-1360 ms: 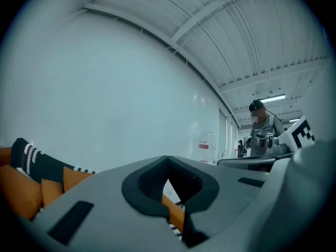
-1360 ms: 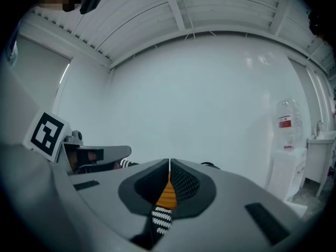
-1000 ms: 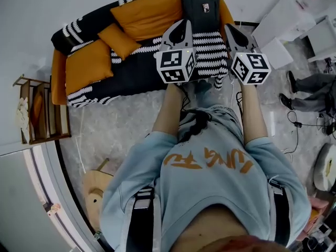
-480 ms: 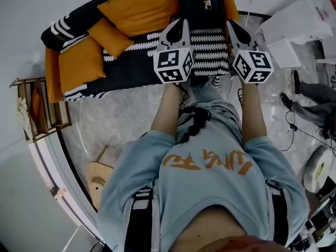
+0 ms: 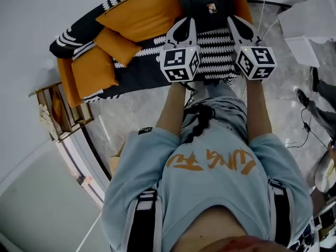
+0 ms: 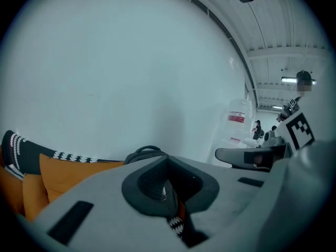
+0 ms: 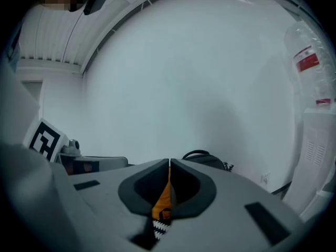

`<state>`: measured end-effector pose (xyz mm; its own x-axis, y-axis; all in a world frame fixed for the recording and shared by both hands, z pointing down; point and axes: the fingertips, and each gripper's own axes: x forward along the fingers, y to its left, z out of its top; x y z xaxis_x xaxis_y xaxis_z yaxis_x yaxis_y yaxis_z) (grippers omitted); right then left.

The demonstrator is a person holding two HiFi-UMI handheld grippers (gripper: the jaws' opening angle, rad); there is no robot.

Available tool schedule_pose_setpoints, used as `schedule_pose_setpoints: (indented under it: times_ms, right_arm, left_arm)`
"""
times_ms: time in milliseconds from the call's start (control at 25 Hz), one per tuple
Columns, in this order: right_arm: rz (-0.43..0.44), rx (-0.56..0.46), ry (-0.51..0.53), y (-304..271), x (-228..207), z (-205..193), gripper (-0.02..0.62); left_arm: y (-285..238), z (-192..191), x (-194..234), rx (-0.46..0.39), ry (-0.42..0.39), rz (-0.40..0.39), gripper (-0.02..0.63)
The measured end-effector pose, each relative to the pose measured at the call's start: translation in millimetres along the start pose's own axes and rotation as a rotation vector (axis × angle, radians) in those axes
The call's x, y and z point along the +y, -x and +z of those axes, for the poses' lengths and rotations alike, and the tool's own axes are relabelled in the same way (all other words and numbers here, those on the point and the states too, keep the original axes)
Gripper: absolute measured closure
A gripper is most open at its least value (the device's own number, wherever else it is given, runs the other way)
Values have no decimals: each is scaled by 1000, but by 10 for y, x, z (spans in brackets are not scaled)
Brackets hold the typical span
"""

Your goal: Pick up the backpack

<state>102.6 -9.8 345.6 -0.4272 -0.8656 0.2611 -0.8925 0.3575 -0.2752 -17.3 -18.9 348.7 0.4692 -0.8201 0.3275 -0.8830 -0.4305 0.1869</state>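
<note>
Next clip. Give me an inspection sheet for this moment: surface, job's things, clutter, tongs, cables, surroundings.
Surface: black sofa with a striped throw, standing on a grey floor.
Job's things: dark backpack on the sofa, not yet held.
Clutter: orange cushions on the sofa.
Tongs: left tongs and right tongs both shut and empty, pointing toward the backpack.
Cables: thin cable on the floor at the right.
Surroundings: white wall; wooden rack at the left; white boxes and a person's legs at the right.
</note>
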Motion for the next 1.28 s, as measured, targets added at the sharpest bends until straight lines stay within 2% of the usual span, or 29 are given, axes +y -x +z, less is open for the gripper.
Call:
schedule_pose_setpoints:
  times_ms: [280, 640, 1000, 1280]
  right_arm:
    - [30, 45, -58, -356, -295, -157, 568]
    - [63, 96, -88, -680, -75, -313, 568]
    - [-3, 147, -88, -787, -312, -449, 568]
    - [-8, 148, -87, -876, -668, -410, 568]
  left_arm:
    - [-296, -131, 129, 61, 20, 35, 584]
    - [-278, -284, 551, 119, 62, 65, 584]
    - [-462, -502, 730, 159, 128, 50, 584]
    - [-749, -476, 760, 157, 130, 70, 584]
